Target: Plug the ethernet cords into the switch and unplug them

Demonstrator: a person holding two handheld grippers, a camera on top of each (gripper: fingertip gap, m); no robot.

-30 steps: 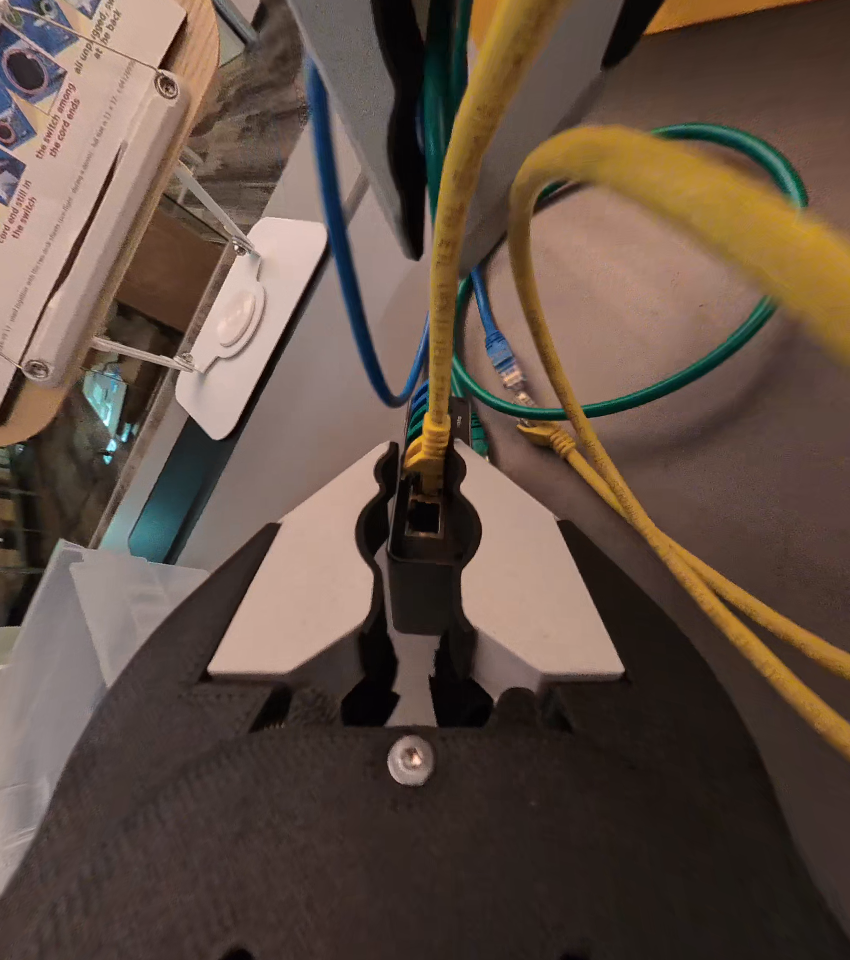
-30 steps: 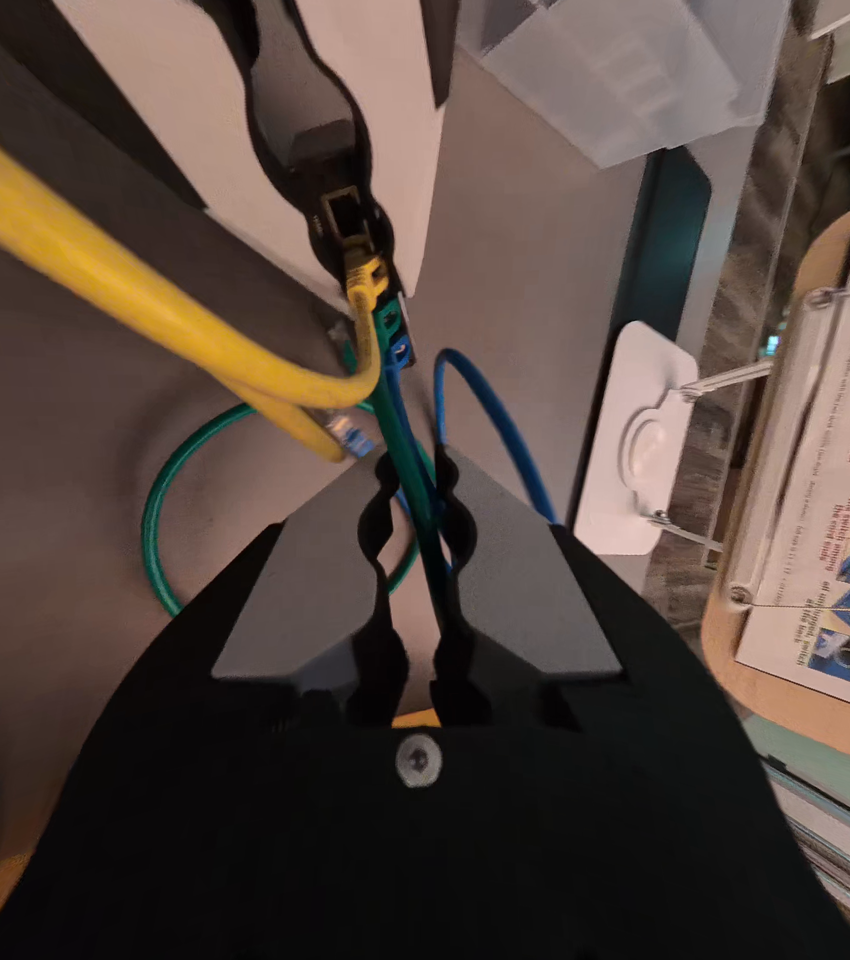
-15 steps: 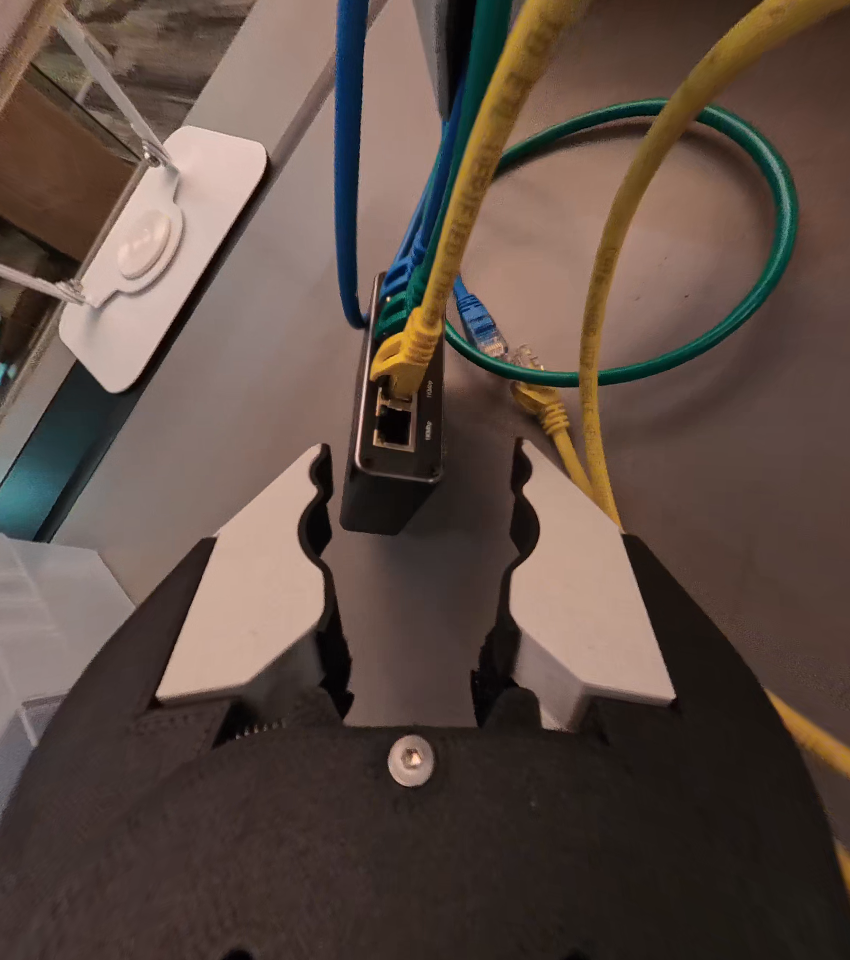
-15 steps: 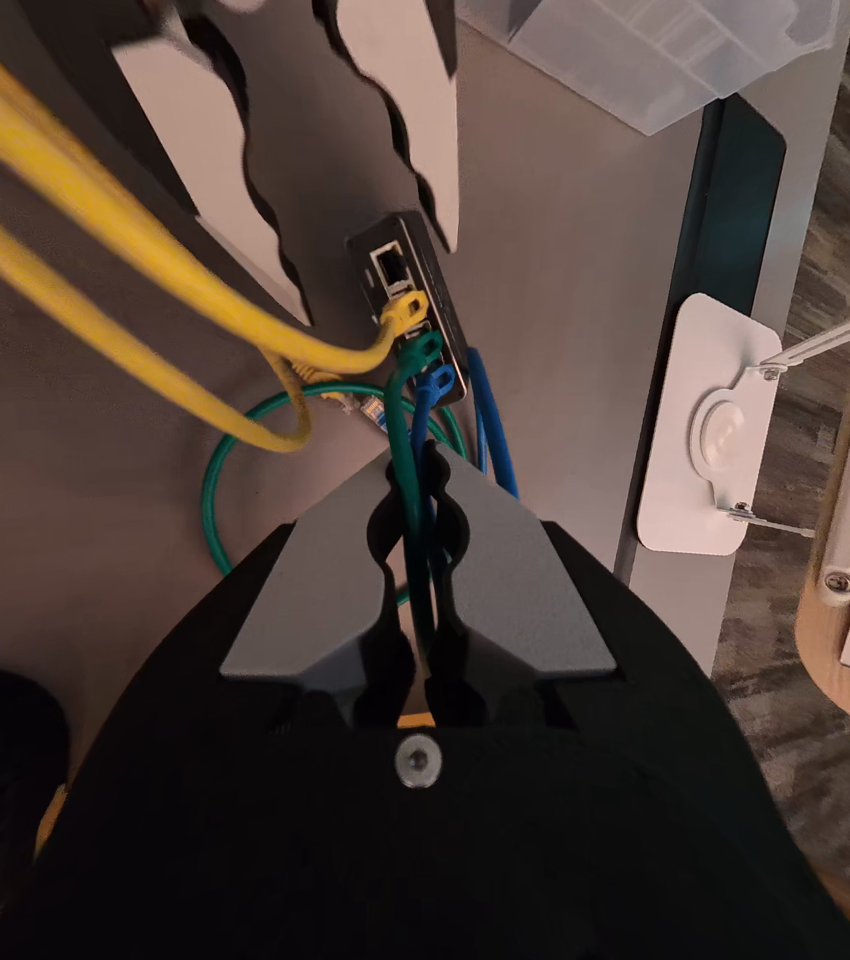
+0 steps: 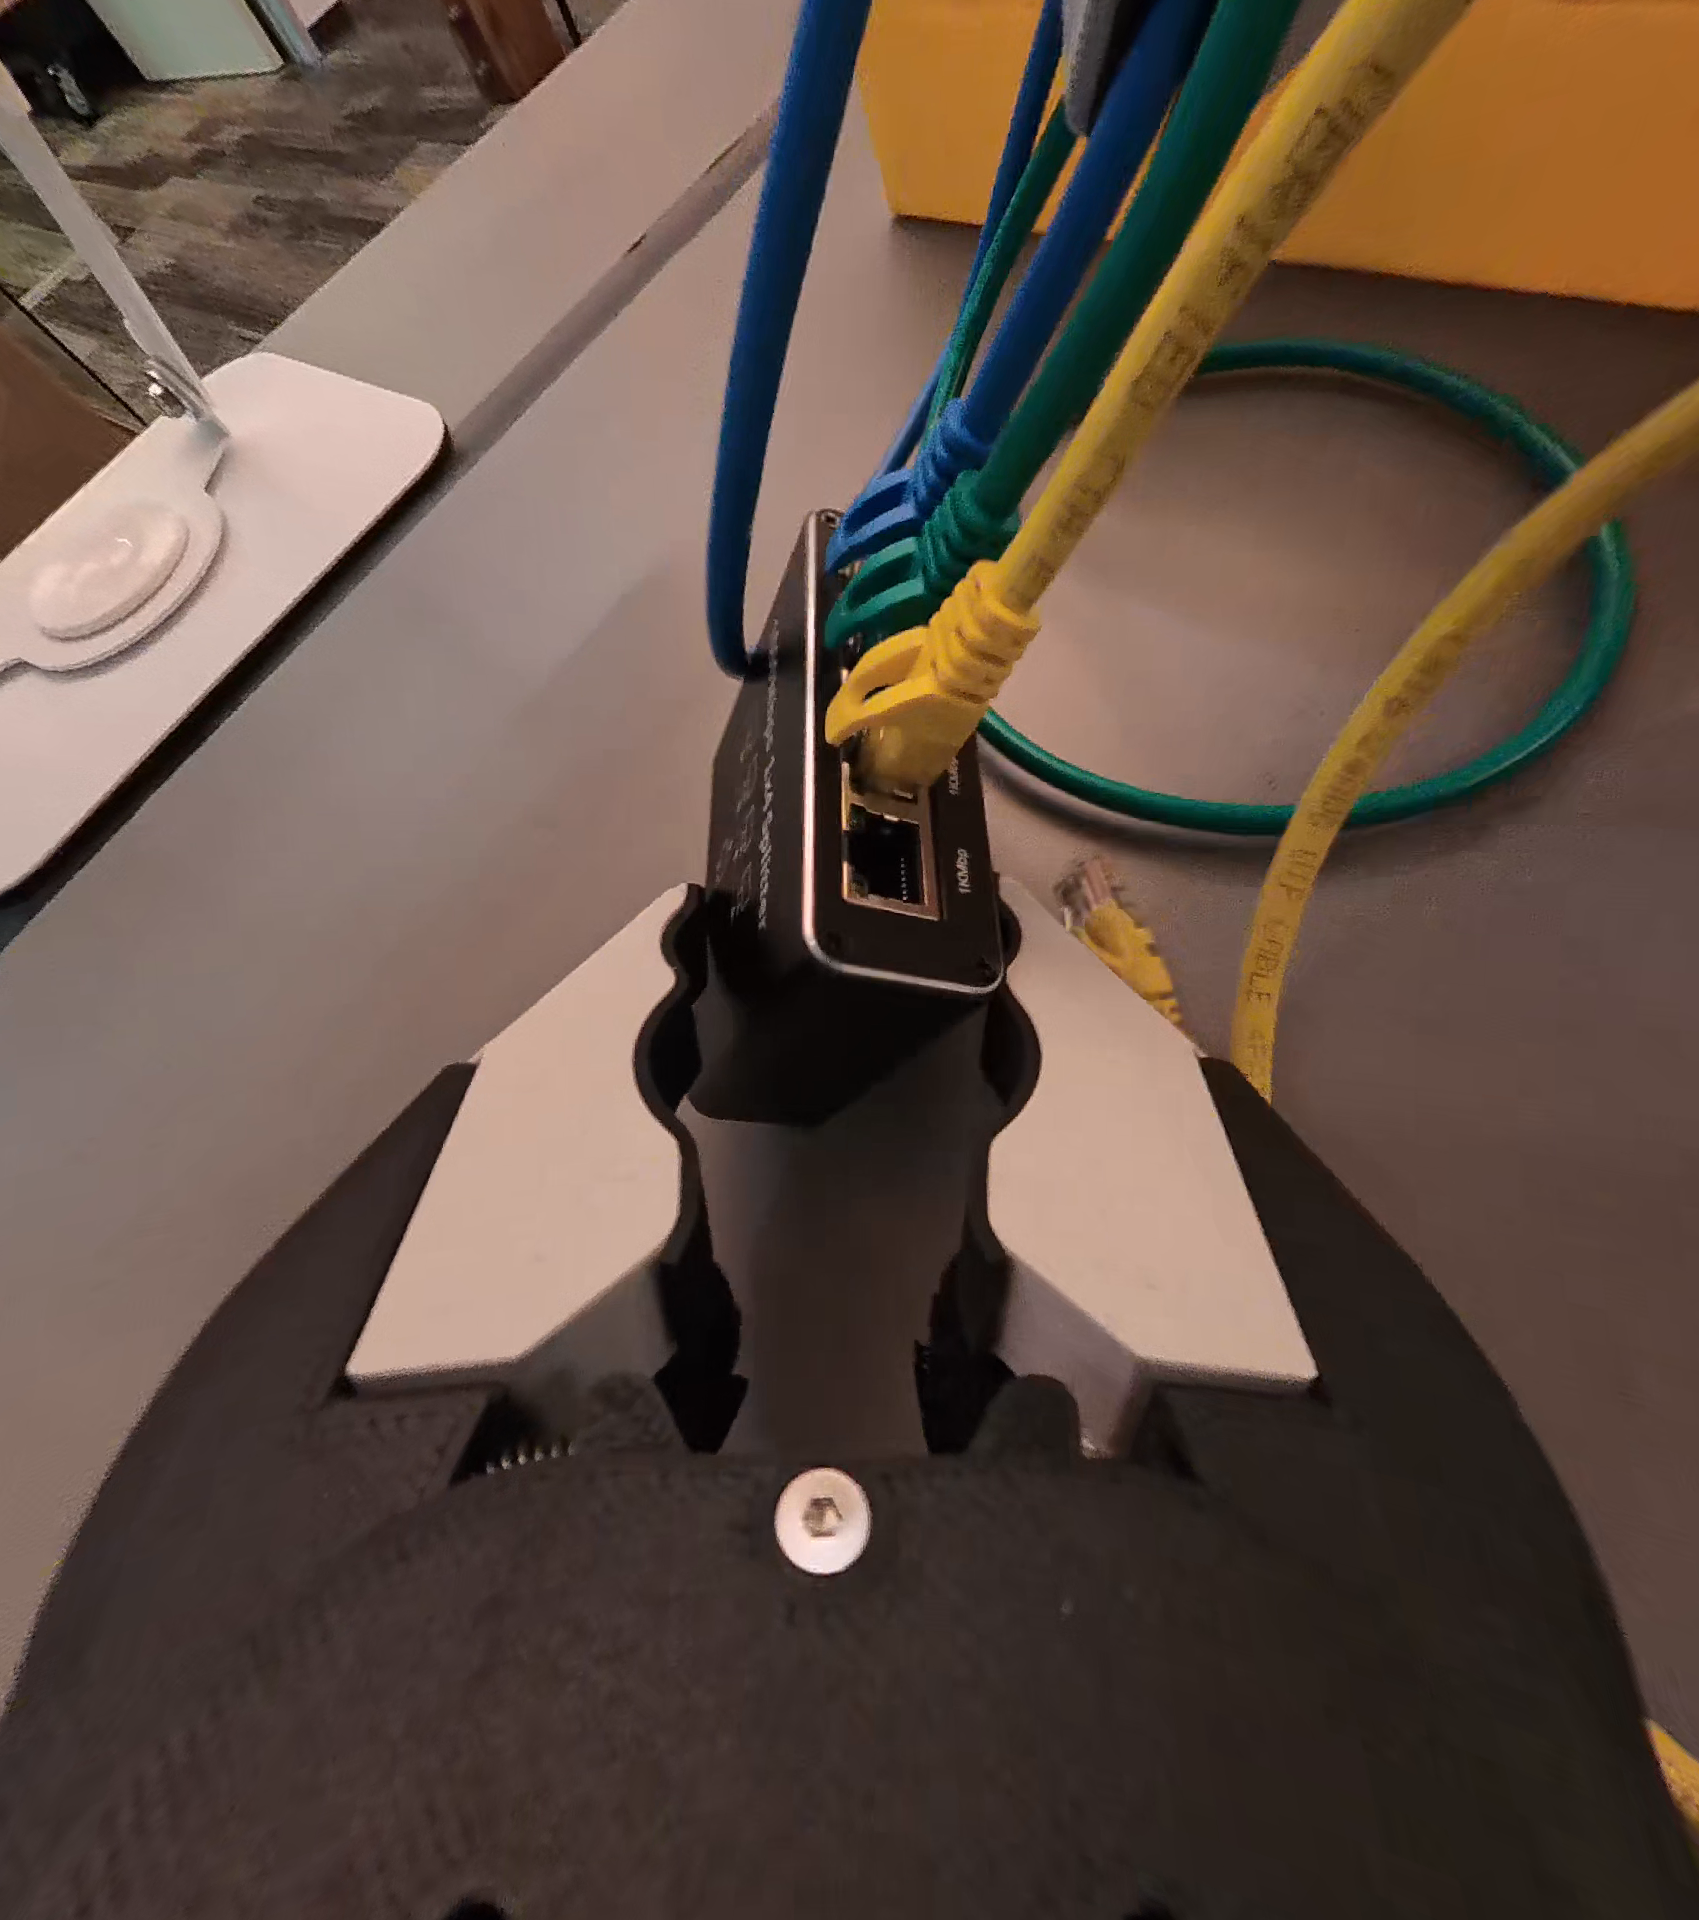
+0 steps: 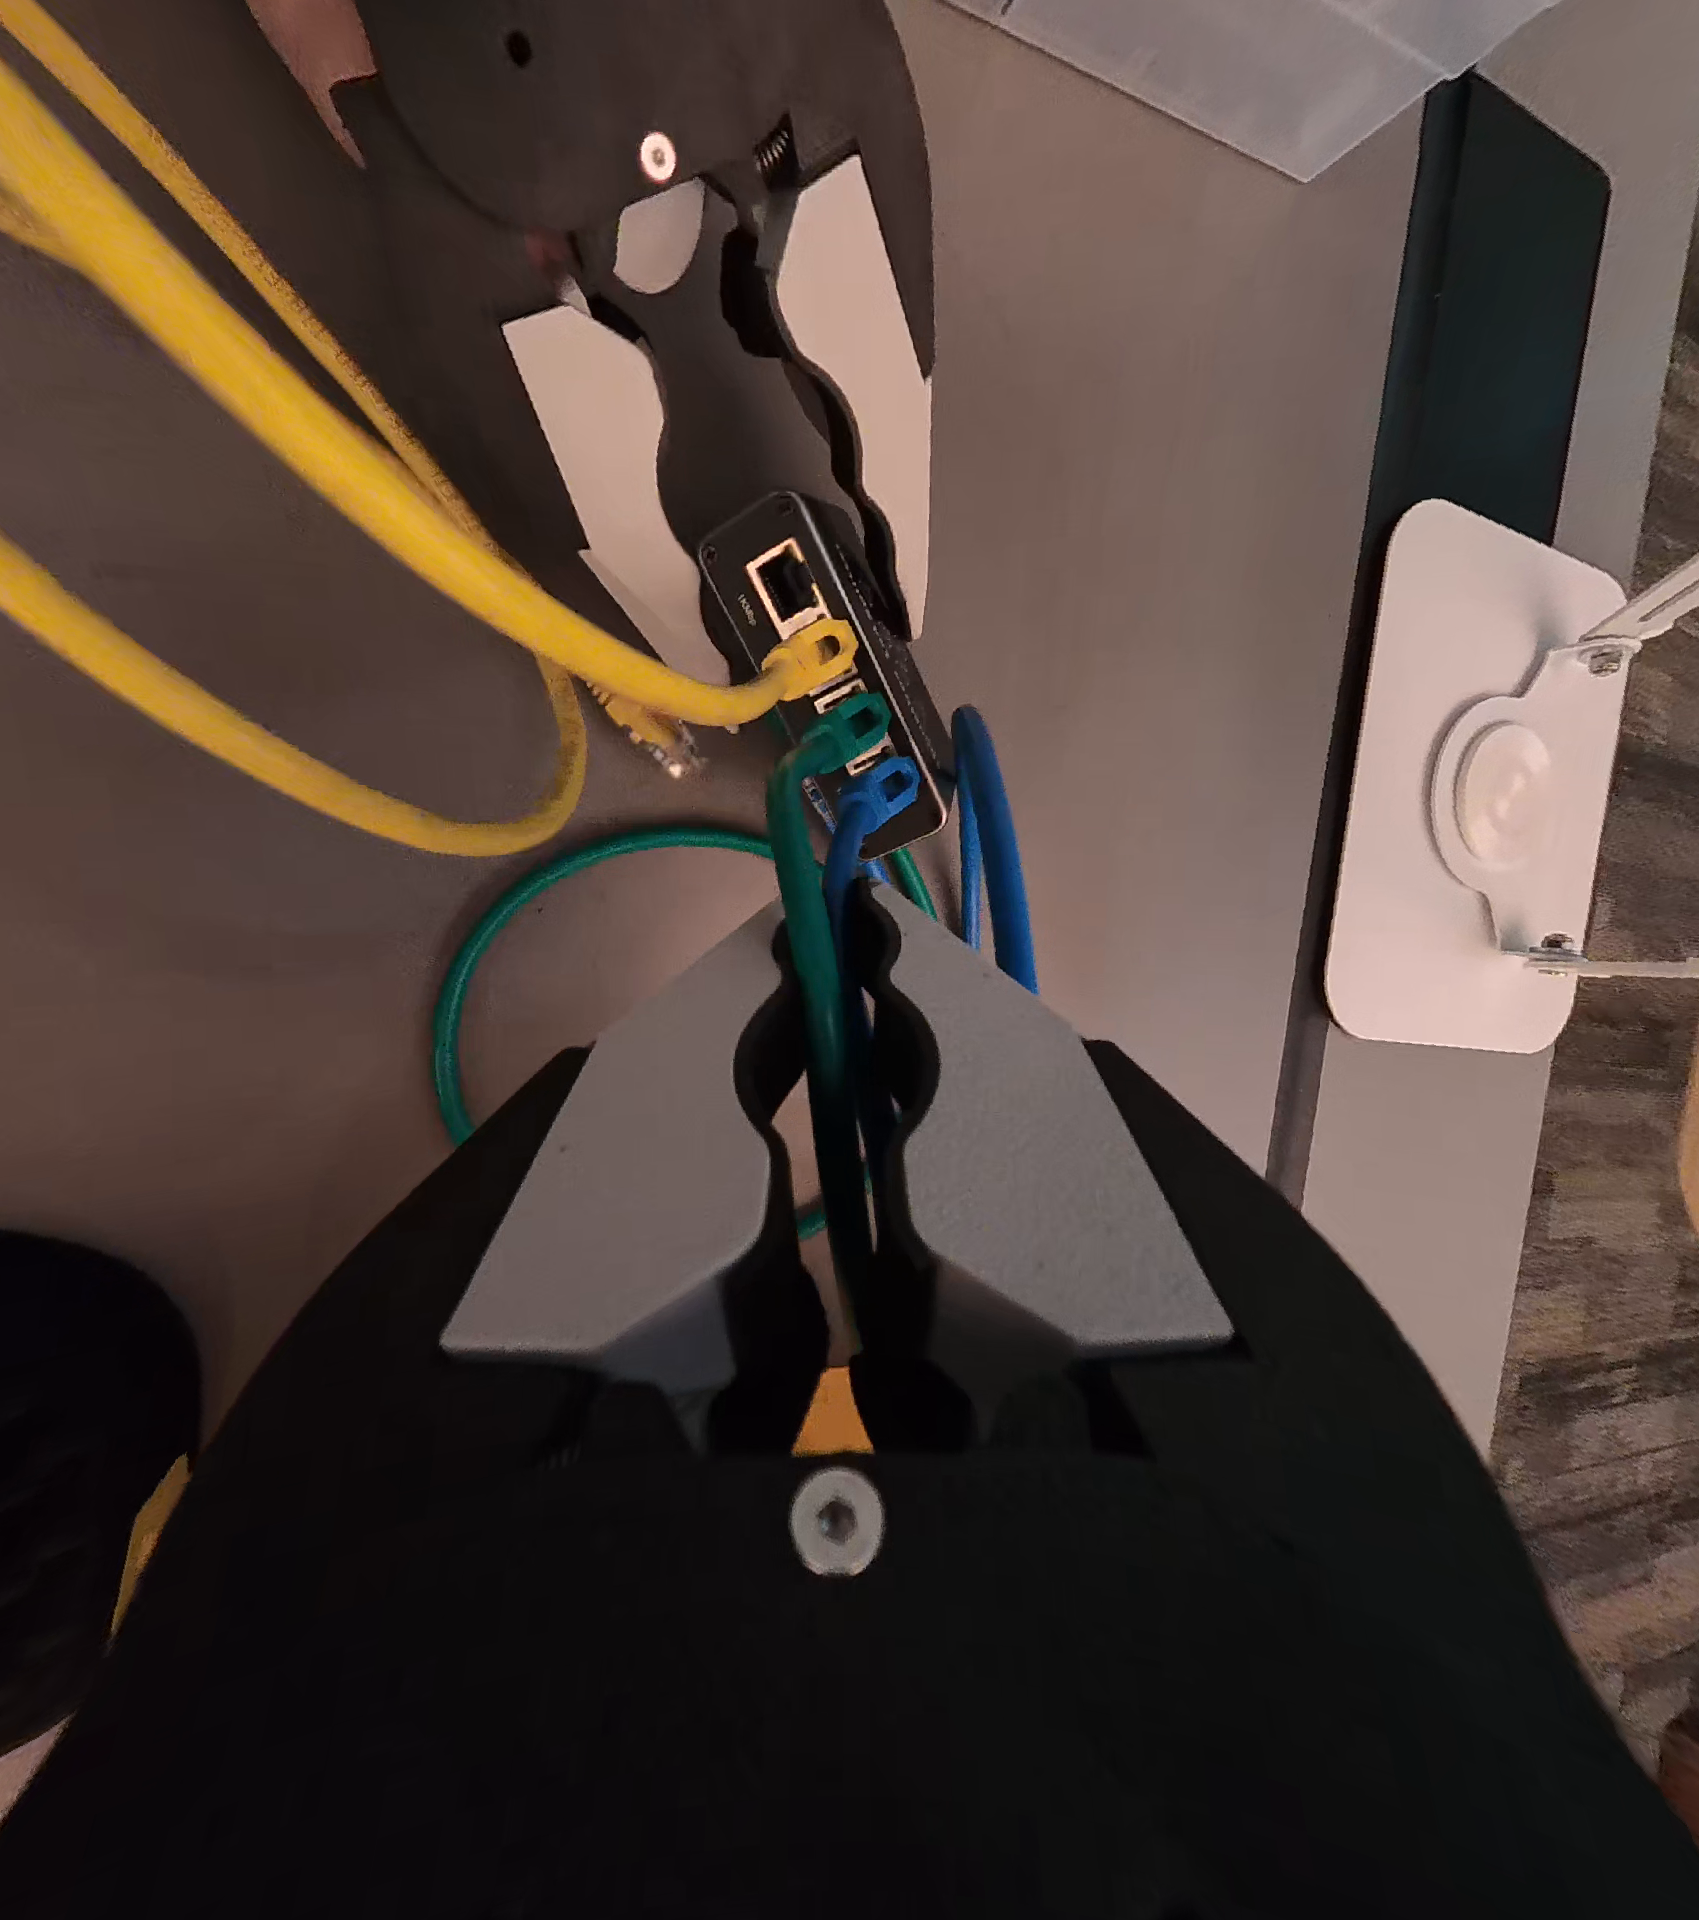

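Grey and matte, the surface [image 5: 409, 935] carries everything, with a yellow box [image 5: 1447, 156] at its far edge and a white stand base [image 5: 149, 623] near its side edge. A clear plastic bin [image 6: 1240, 73] shows in the right wrist view.

Left tongs [image 5: 840, 935] are pressed onto the near end of the black switch [image 5: 772, 831], one finger on each side. Right tongs [image 6: 840, 914] are pinched on a bundle of cords that rise from the switch.

A green cord [image 5: 1447, 790] loops on the surface beyond the switch. Yellow cords [image 6: 201, 416] sweep off to one side.

Along the switch's top face, a yellow plug [image 5: 928, 675], a green plug [image 5: 928, 551] and a blue plug [image 5: 886, 509] sit in ports in a row; the nearest port [image 5: 886, 862] is open. A loose yellow plug [image 5: 1115, 935] lies just beside the switch.
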